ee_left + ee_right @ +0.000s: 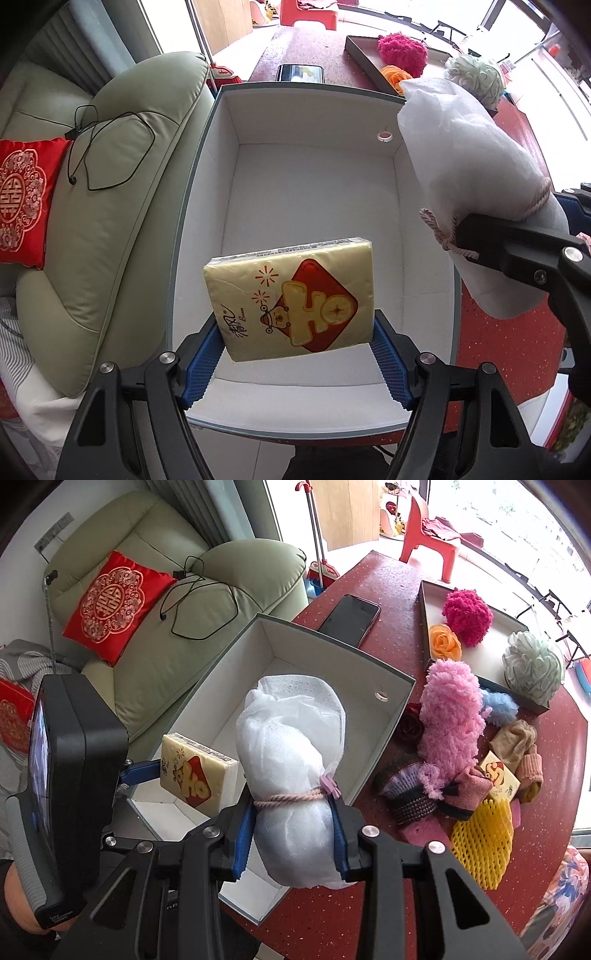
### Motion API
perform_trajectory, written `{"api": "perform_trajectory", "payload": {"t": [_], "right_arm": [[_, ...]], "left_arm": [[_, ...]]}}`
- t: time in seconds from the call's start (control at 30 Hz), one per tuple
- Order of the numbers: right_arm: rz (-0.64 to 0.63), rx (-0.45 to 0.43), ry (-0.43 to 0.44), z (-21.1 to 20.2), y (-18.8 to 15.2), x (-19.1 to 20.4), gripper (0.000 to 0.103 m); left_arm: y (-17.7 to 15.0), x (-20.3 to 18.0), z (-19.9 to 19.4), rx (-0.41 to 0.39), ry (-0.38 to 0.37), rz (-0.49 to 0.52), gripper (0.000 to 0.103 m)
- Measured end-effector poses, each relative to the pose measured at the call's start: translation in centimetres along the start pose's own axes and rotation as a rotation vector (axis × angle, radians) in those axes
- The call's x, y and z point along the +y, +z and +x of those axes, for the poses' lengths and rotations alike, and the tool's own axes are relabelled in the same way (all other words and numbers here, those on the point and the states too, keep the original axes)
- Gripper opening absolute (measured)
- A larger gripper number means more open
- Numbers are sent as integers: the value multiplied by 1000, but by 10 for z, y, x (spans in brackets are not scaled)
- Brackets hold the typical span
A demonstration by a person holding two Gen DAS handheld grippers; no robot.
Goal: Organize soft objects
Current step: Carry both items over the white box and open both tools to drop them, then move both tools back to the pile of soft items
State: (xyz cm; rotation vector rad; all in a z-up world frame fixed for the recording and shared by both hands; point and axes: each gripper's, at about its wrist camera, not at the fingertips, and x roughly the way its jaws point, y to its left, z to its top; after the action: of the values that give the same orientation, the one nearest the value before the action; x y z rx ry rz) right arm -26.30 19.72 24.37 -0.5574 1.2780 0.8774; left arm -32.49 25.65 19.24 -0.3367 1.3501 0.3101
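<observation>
My left gripper point(295, 350) is shut on a yellow tissue pack point(291, 299) and holds it over the near end of the empty white box point(314, 177). The pack also shows in the right wrist view point(197, 771). My right gripper point(293, 834) is shut on a white foam-wrap bundle point(291, 746) tied with a pink cord, above the box's right side point(384, 734). In the left wrist view the bundle point(465, 162) hangs at the box's right edge.
A pile of soft items lies on the red table point(388, 590): pink fluffy piece point(450, 716), yellow foam net point(484, 842), socks point(517, 746). A dark tray point(491, 642) holds a magenta pompom, orange rose and green bath puff. A phone point(351, 618) lies beyond the box. A sofa point(122, 206) stands left.
</observation>
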Motion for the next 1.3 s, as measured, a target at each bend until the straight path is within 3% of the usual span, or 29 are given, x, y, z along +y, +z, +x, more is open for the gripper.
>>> {"api": "perform_trajectory", "payload": {"t": [0.2, 0.23, 0.27, 0.3, 0.37, 0.6, 0.8, 1.0, 1.17, 1.3], "right_arm": [[-3, 2, -7, 2, 8, 3, 43], [3, 1, -12, 2, 10, 2, 46], [11, 2, -11, 3, 12, 1, 56], [25, 3, -20, 3, 14, -1, 59], [45, -11, -28, 3, 15, -5, 71], [131, -31, -53, -5, -1, -30, 71], [312, -26, -136, -24, -57, -96, 71], [499, 24, -235, -34, -127, -175, 71], [512, 46, -219, -30, -149, -217, 71], [429, 64, -193, -16, -142, -238, 71]], "left_arm": [[4, 1, 3, 12, -25, 2, 78], [5, 1, 4, 14, -29, 0, 79], [6, 3, 5, 17, -31, -9, 89], [6, 5, 6, 19, -31, -18, 94], [7, 8, 8, 22, -39, -19, 94], [7, -4, 7, 25, -87, 22, 94], [12, -51, -11, -4, -167, 105, 94], [16, -123, -27, -15, -250, 207, 94], [19, -172, 3, 91, -286, 152, 94], [27, -195, 34, 166, -292, 59, 94]]}}
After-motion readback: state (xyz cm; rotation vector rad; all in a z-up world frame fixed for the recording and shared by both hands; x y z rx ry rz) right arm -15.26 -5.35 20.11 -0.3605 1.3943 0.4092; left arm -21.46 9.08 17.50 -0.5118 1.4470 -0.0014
